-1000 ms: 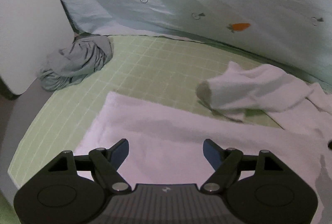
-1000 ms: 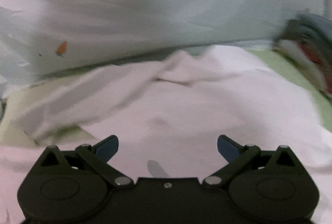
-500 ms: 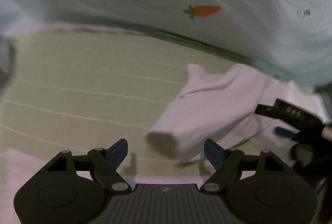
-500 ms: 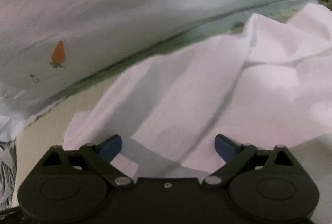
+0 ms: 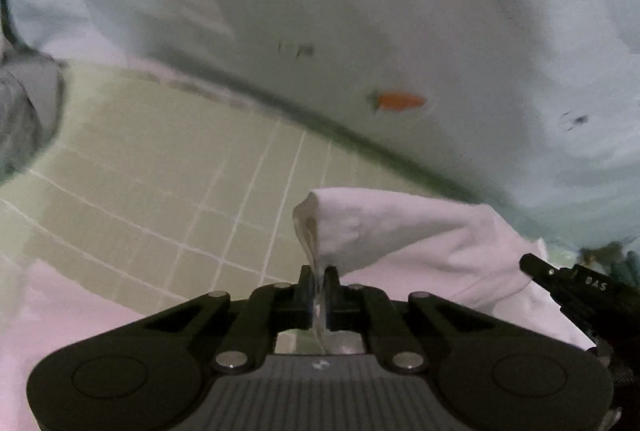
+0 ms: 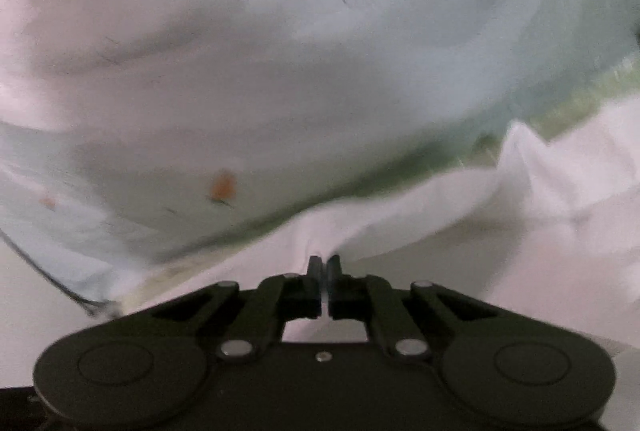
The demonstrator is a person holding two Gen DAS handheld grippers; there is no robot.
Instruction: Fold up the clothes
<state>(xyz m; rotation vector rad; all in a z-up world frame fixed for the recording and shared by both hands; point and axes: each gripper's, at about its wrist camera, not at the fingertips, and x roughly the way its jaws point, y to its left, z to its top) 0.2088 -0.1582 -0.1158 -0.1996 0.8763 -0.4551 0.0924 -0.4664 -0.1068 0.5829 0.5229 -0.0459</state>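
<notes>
A white garment lies on the green gridded mat (image 5: 168, 167). In the left wrist view my left gripper (image 5: 319, 281) is shut on the cuff end of its white sleeve (image 5: 384, 227), which is lifted off the mat. In the right wrist view my right gripper (image 6: 324, 265) is shut on a fold of the same white garment (image 6: 520, 231), with cloth bunched at the jaws. The right gripper's black body (image 5: 580, 291) shows at the right edge of the left wrist view, close beside the sleeve.
A pale blue sheet with small carrot prints (image 5: 400, 99) hangs behind the mat and fills the background of both views (image 6: 222, 185). A crumpled grey garment (image 5: 24, 111) lies at the mat's far left. The right wrist view is blurred.
Both grippers were open over the white garment. They moved in to the sleeve and closed on it; the sleeve end is now raised off the mat.
</notes>
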